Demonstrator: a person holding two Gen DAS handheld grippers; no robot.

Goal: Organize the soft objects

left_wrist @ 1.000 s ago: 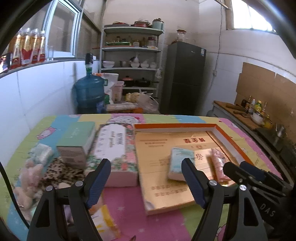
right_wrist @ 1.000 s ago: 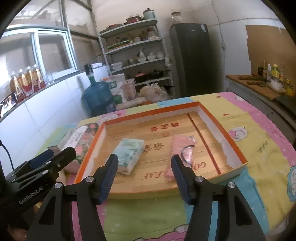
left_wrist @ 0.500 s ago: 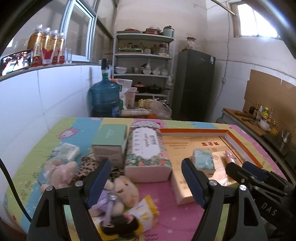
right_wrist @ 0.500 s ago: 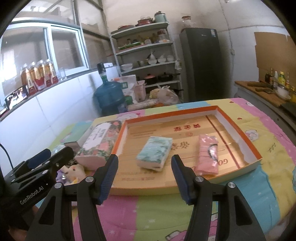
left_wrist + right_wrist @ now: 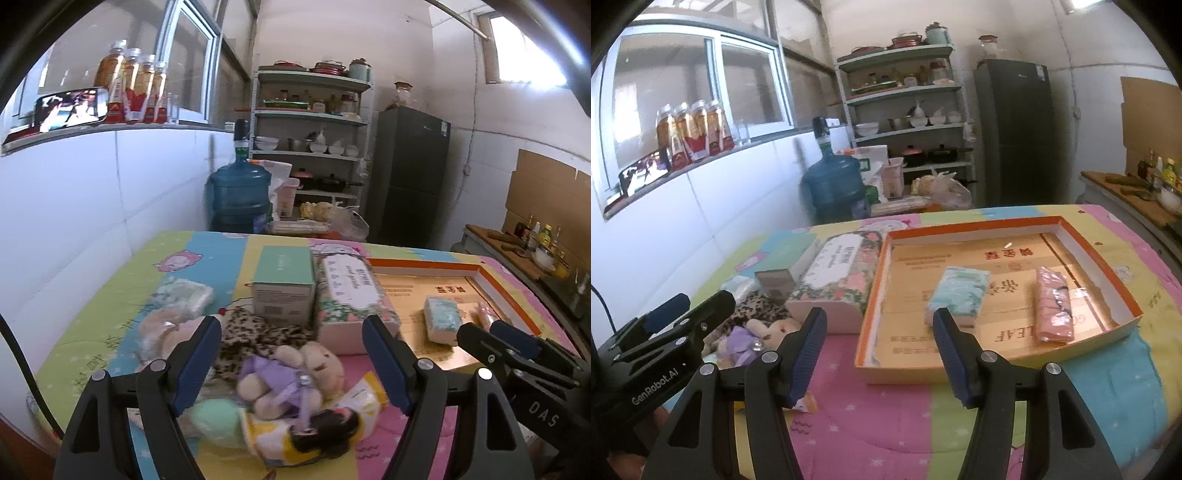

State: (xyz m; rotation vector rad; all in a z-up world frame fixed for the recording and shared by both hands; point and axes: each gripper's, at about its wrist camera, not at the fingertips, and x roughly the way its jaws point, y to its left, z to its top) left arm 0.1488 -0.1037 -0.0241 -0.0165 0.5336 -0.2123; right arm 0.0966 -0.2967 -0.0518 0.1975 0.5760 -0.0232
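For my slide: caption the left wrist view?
Open left gripper above a beige plush bear in purple beside the floral tissue box.

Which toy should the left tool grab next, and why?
Probably lower the open left tool onto the beige plush bear in the purple dress. It lies right between the fingers, outside the orange-rimmed cardboard tray, which already holds two soft packs.

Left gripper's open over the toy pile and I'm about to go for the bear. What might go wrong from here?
1. The bear in the purple outfit lies against a dark-haired doll and a leopard-print cloth, so the open left gripper may snag a neighbour too.
2. The tray sits beyond the floral tissue box; a low carry might clip the box.
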